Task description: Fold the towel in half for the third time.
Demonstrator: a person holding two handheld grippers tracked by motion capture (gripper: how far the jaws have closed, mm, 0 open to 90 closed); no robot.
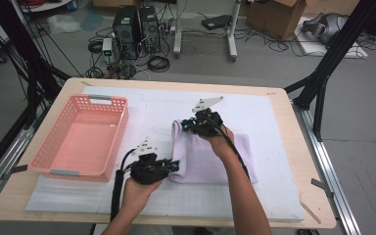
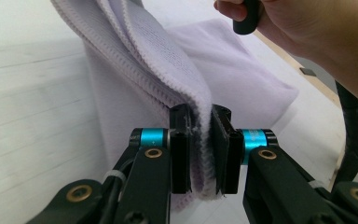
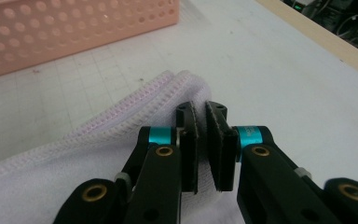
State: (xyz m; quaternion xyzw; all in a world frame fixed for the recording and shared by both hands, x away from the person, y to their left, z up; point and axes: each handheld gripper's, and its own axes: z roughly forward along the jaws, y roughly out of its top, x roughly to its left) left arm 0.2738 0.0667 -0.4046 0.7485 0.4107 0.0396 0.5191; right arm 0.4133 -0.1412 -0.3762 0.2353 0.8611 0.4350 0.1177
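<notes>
High view: a lilac towel (image 1: 215,156) lies folded on the white mat (image 1: 274,147) of the desk (image 1: 303,147), right of centre. A pink basket (image 1: 83,134) sits on the mat at the left, well apart from the towel. The left gripper (image 1: 172,166) is at the towel's near-left corner. The right gripper (image 1: 188,125) is at the towel's far-left corner, where the cloth bunches up. Forearms enter from the bottom edge.

Left gripper view: the fingers (image 2: 181,154) pinch the layered hem of the towel (image 2: 168,70); the cloth fills the gap between them and rises away in folds. The right hand (image 2: 307,28) shows at the upper right, above the towel.

Right gripper view: the fingers (image 3: 221,149) stand a narrow gap apart, tips over the towel's (image 3: 51,182) stitched folded edge. Cannot tell whether any cloth sits between them. The basket (image 3: 74,32) is at upper left, beyond bare mat.
</notes>
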